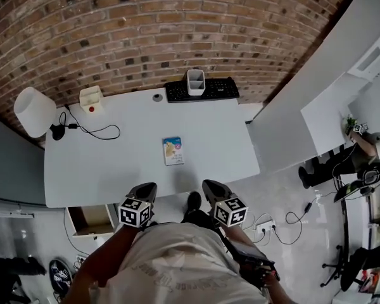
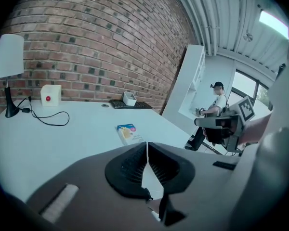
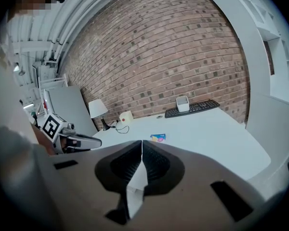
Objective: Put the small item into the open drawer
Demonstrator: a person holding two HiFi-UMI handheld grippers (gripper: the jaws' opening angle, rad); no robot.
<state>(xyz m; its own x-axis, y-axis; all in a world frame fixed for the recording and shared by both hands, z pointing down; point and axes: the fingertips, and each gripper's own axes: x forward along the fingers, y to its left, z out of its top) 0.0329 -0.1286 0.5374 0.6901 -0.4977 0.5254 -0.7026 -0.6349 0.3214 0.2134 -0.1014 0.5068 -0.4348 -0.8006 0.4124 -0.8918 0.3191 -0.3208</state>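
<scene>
A curved brick wall (image 1: 145, 30) backs a white desk (image 1: 101, 170), with a black keyboard (image 1: 215, 90) at its far edge. The small item (image 1: 172, 151), a flat blue and yellow packet, lies on the bare top well on the near side of the keyboard and a little left of it. The open drawer (image 1: 92, 219) sits further out again from the keyboard, below the desk's near edge and off to the left.

Both grippers hover past that near edge, close to the person's body. The left gripper (image 1: 144, 190) has its jaws pressed together on nothing, and the right gripper (image 1: 210, 187) is the same. The packet is ahead of both and between their lines, apart from either.

The trouble I'd expect is that the packet lies flush on a smooth top, so jaws coming in low could shove it toward the keyboard rather than catch an edge. A thin pinch might also slip on the way to the drawer, which is half tucked under the desk
</scene>
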